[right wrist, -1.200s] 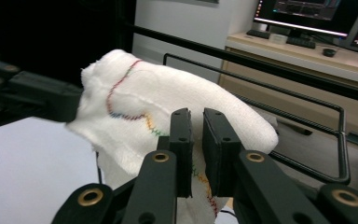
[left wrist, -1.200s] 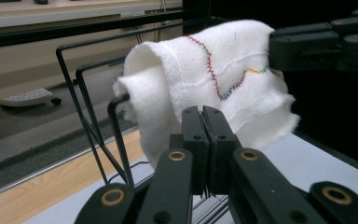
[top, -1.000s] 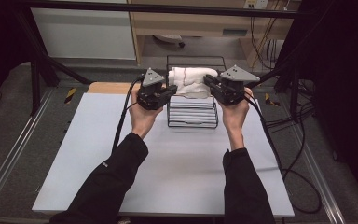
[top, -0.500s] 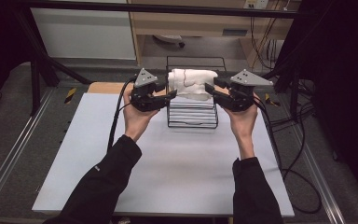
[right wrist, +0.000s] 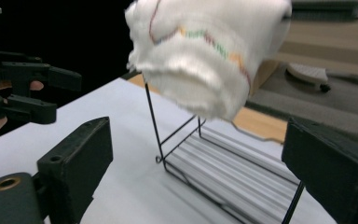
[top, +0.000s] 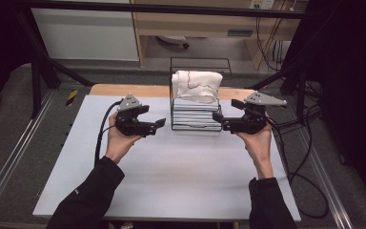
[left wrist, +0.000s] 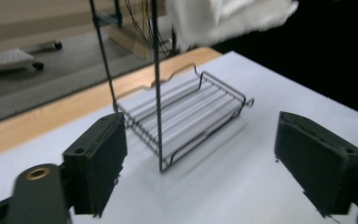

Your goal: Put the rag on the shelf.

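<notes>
Towel (top: pixel 198 85) hangs folded over the top bar of a black wire rack (top: pixel 195 121), upper centre of the high view, clear of both grippers. Left gripper (top: pixel 156 126) sits at centre left, right gripper (top: pixel 220 121) at centre right, each beside the rack with nothing between its pads (both sets of jaws have just been opening). Judged step: release after draping; next move likely calls for backing off without snagging the wire. Forearms enter from the bottom edge, hands level, jaws pointing inward toward the rack.
</notes>
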Demonstrator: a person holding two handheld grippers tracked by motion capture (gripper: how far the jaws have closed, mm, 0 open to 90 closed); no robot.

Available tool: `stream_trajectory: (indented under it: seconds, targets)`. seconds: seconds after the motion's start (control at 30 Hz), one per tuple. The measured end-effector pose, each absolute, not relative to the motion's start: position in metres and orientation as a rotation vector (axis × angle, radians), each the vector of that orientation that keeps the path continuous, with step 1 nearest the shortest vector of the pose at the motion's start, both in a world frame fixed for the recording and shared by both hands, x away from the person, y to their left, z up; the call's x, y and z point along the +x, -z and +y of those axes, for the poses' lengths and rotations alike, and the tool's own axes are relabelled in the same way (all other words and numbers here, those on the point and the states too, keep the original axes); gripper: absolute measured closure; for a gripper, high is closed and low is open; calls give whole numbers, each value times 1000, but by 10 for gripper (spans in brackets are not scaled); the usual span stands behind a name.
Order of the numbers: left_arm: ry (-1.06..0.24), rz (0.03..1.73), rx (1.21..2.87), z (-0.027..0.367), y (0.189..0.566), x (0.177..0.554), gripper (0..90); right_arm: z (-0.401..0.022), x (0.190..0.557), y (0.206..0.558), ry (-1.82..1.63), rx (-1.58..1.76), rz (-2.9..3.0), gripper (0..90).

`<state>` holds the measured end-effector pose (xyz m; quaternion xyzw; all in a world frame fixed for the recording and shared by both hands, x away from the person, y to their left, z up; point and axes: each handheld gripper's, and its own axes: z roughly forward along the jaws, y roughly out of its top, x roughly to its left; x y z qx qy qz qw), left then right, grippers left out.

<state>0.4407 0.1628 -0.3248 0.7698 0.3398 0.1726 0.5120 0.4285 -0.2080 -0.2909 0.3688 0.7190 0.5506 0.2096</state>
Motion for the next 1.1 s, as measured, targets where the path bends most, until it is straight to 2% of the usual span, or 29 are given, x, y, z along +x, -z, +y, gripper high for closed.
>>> stream_trajectory:
  seconds: [0.23,0.63,0.9,1.1]
  targets:
    - [-397,863,1887,205,362,421,87,-219,416,321,-1503,1054,2071,26]
    - [-399,948,1914,269,400,388,79,-243,398,376,-1511,1104,2119,4]
    - [-402,976,1937,291,415,373,83,-262,385,413,-1485,1133,2158,3]
    - [-403,996,1928,298,421,370,83,-267,379,426,-1453,1151,2183,3]
